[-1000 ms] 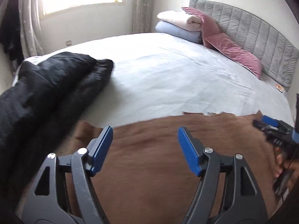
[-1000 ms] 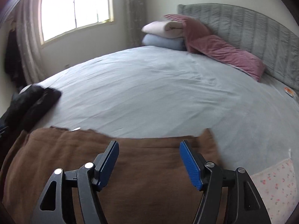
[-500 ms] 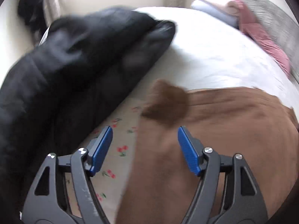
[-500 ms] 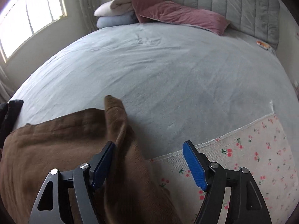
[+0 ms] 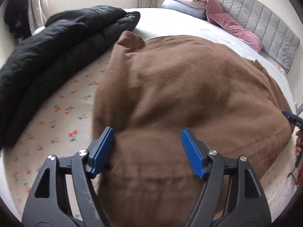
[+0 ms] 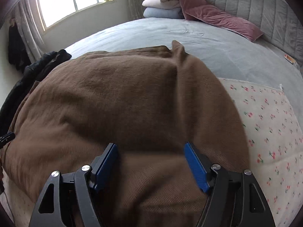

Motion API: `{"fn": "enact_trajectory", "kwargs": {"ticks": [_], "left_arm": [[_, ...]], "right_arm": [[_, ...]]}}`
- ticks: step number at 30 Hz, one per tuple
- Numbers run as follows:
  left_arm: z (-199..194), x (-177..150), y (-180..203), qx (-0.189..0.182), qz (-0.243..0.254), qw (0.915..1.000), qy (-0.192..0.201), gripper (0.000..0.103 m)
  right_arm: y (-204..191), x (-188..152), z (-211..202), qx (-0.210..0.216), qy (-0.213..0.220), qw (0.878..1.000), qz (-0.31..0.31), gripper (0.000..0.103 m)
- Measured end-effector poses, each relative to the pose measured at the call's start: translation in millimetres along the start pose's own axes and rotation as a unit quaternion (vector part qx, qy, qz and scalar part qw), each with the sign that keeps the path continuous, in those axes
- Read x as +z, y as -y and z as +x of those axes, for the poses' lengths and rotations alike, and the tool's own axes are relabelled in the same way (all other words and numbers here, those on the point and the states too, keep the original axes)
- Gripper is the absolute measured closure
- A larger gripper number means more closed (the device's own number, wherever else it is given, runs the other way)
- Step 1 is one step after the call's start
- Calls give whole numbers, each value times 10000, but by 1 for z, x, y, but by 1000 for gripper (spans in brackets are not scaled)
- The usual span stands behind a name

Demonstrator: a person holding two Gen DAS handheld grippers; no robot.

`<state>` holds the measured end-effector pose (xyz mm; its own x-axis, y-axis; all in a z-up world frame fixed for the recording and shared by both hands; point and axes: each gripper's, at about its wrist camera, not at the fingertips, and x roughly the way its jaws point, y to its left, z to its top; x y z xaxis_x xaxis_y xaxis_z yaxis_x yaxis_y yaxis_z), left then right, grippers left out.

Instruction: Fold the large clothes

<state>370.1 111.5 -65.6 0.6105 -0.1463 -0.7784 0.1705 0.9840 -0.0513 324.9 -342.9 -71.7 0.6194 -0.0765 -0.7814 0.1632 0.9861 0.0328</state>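
A large brown garment [image 5: 189, 85] lies bunched on the bed and fills most of both views, with a corner sticking up at its far left [image 5: 130, 37] and far right [image 6: 178, 47]. My left gripper [image 5: 147, 132] hovers low over the garment's near left part. Its jaws are opening, with brown cloth beneath them and no pad pressing on it. My right gripper [image 6: 150, 145] hangs over the near right part. Its jaws are closing, cloth lies between them, and the pads do not pinch it. The right gripper's tip [image 5: 292, 118] shows at the left wrist view's right edge.
A black padded jacket [image 5: 56, 43] lies left of the brown garment. A cherry-print sheet [image 6: 265, 123] covers the bed's near edge and a grey sheet [image 6: 189, 37] the rest. Folded blankets [image 6: 162, 5], pink pillows [image 6: 217, 17] and a grey headboard [image 6: 255, 3] stand at the far end.
Both views swung outward to the garment's side corners, then dropped closer over it. The brown cloth, flat along the near edge before, now bulges up and fills the views.
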Motion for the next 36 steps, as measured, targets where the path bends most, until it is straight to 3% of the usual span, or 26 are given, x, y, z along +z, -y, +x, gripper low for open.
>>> {"fn": "enact_trajectory", "kwargs": {"ticks": [4, 9, 13, 16, 21, 27, 36], "left_arm": [[-43, -8, 2, 108, -309, 9995, -54, 16], [-85, -16, 52, 124, -243, 9991, -333, 5], [-118, -22, 90, 155, -224, 9996, -66, 1], [-118, -21, 119, 540, 43, 9985, -79, 1], [-101, -34, 138, 846, 100, 9961, -227, 1], [-90, -47, 149, 785, -22, 9966, -241, 1], [-93, -52, 154, 568, -2, 9980, -278, 1]], "right_arm": [[-21, -18, -67, -70, 368, 9993, -59, 25], [-73, -37, -128, -21, 448, 9989, -161, 15], [-114, -51, -158, 103, 391, 9987, -316, 8], [-130, -52, -161, -15, 299, 9994, -187, 7], [-126, -65, -143, -438, 195, 9986, 236, 7], [-131, -78, -135, -613, 49, 9980, 135, 7], [-141, -81, -151, -797, 311, 9963, 36, 7]]}}
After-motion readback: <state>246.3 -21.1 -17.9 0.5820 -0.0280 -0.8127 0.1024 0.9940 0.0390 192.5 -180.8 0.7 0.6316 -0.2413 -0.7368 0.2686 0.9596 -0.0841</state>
